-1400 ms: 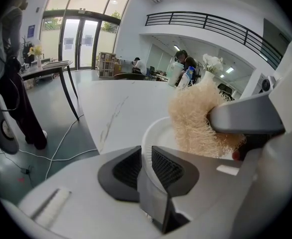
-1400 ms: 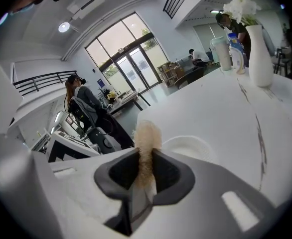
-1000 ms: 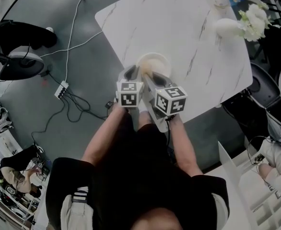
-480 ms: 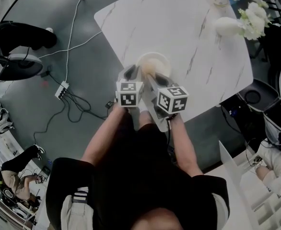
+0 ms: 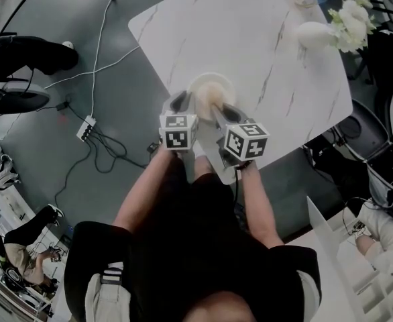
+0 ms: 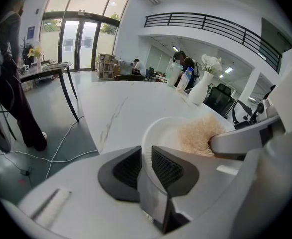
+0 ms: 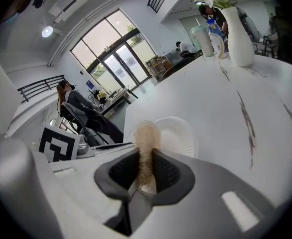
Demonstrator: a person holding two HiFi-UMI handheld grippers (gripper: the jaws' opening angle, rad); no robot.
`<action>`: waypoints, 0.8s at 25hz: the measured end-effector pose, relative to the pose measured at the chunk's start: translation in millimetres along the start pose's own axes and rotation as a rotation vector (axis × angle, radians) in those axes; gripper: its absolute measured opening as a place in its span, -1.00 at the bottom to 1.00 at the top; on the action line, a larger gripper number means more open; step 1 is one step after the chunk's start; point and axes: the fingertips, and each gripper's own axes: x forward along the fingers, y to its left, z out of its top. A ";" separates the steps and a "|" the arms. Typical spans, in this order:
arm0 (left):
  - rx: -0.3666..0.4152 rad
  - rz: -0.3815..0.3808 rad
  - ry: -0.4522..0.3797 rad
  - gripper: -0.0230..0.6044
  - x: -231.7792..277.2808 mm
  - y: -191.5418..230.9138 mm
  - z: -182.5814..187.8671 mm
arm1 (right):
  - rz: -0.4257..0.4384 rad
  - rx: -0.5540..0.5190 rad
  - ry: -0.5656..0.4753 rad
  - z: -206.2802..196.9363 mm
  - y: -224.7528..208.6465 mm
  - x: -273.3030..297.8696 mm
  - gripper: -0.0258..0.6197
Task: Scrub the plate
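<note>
Vase (image 5: 314,35) well beyond plate (image 5: 198,86), tabletop (image 5: 263,52) between.

Dim & flat in head view, darker toward bottom edge, w/ only the white table (image 5: 270,59) bright & the plate (image 5: 204,83) washed out against it, slightly soft. Much brighter in both gripper views: daylight thru tall glass doors (image 6: 78,41) in bkgd, ceiling lamp (image 7: 47,32) glaring, soft sheen on table, no hard shadows. Heavy fisheye bending w/ black corners in both, close-up scrubber (image 7: 145,153) out of focus, far bkgd soft too.
</note>
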 end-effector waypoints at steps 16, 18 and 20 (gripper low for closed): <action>0.007 0.008 -0.001 -0.71 2.5 -0.8 -0.9 | -0.059 0.047 -0.044 5.0 -32.1 -29.1 -0.71; 0.008 0.009 -0.005 -0.70 1.7 -1.3 0.5 | -0.065 0.050 -0.050 5.9 -33.9 -33.2 -0.71; 0.011 0.009 -0.007 -0.70 1.0 -1.5 1.1 | -0.074 0.054 -0.053 6.5 -36.9 -37.9 -0.71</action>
